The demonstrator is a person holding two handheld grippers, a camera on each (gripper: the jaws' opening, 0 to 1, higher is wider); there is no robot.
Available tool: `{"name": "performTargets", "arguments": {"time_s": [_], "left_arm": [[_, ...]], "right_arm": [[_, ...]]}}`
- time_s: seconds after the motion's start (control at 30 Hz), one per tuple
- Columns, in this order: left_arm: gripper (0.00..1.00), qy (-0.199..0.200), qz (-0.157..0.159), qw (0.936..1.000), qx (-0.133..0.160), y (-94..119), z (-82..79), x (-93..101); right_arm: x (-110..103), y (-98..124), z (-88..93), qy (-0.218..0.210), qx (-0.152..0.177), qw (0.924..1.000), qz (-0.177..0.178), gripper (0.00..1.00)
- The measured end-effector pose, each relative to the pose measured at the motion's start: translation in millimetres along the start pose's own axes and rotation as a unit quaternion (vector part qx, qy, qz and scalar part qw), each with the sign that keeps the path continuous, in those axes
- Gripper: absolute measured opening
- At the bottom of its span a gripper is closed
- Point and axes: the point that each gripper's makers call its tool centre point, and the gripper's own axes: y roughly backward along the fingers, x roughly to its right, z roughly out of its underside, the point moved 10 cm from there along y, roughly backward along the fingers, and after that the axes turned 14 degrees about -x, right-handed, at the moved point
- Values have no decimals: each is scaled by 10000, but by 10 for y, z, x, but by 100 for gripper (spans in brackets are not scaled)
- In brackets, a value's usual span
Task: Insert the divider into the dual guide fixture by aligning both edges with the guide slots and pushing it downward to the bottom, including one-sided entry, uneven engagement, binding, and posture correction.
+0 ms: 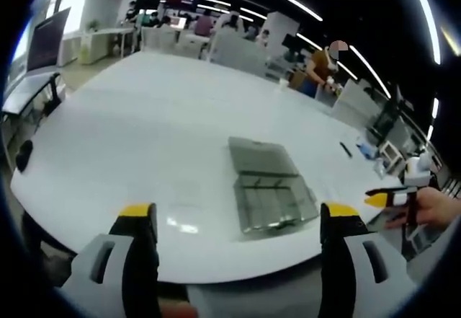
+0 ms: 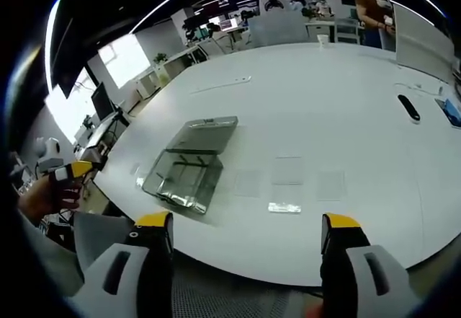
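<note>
Both my left gripper [image 1: 238,221] and right gripper [image 2: 248,231] stand wide apart, holding nothing. The clear plastic slotted fixture box [image 2: 185,176] lies far ahead on the white table [image 2: 324,109], with flat transparent divider sheets [image 2: 288,170] just right of it. I judge those sheets thin, light, slippery and somewhat flexible, so I'd pinch one by an edge.

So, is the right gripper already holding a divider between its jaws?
No, the right gripper is open with nothing between its jaws, and the clear fixture lies apart on the table.

Clear lidded guide fixture [image 1: 270,184] [image 2: 191,165] flat on white table, dividers beside it.
</note>
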Motion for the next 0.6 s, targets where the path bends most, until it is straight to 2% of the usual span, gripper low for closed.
{"name": "performTargets", "arguments": {"time_s": [0.6], "left_arm": [[89,-30,229,9997,47,-37,-3,39]], "right_arm": [[-16,39,-43,-11,32,10000,-4,78]]}}
